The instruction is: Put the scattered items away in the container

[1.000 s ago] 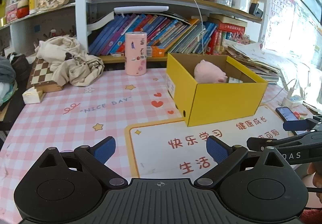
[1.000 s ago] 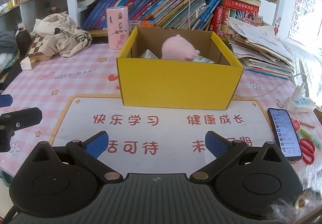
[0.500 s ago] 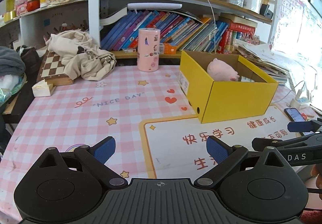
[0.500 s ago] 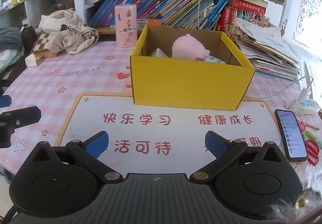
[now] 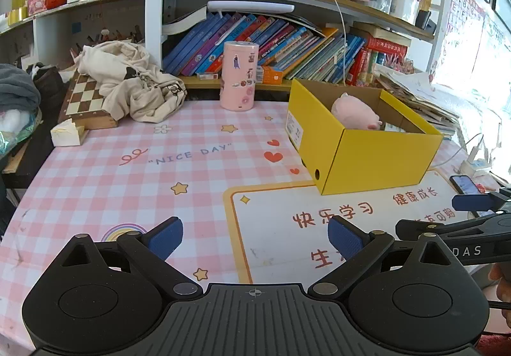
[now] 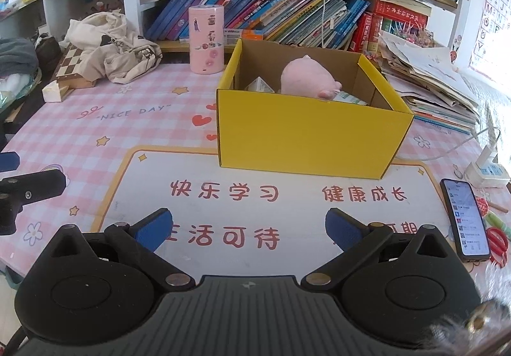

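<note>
A yellow cardboard box [image 6: 306, 135] stands on the pink checked tablecloth; it also shows in the left wrist view [image 5: 380, 158]. Inside lie a pink plush toy [image 6: 306, 76], also in the left wrist view [image 5: 353, 111], a small white carton [image 6: 259, 85] and a pale packet [image 6: 349, 97]. My left gripper [image 5: 255, 236] is open and empty, low over the table, left of the box. My right gripper [image 6: 249, 228] is open and empty in front of the box, over the white mat.
A pink cylinder [image 5: 239, 76] stands behind the box by the bookshelf. Crumpled cloth [image 5: 134, 81] lies on a chessboard [image 5: 84, 100] at far left. A phone [image 6: 464, 218], red scissors [image 6: 496, 241] and a white charger [image 6: 485, 169] lie right of the mat. Papers [image 6: 428, 74] are stacked at the right.
Both grippers have drawn back from the box and shifted left, so the box looks smaller and further right. Both stay open and empty.
</note>
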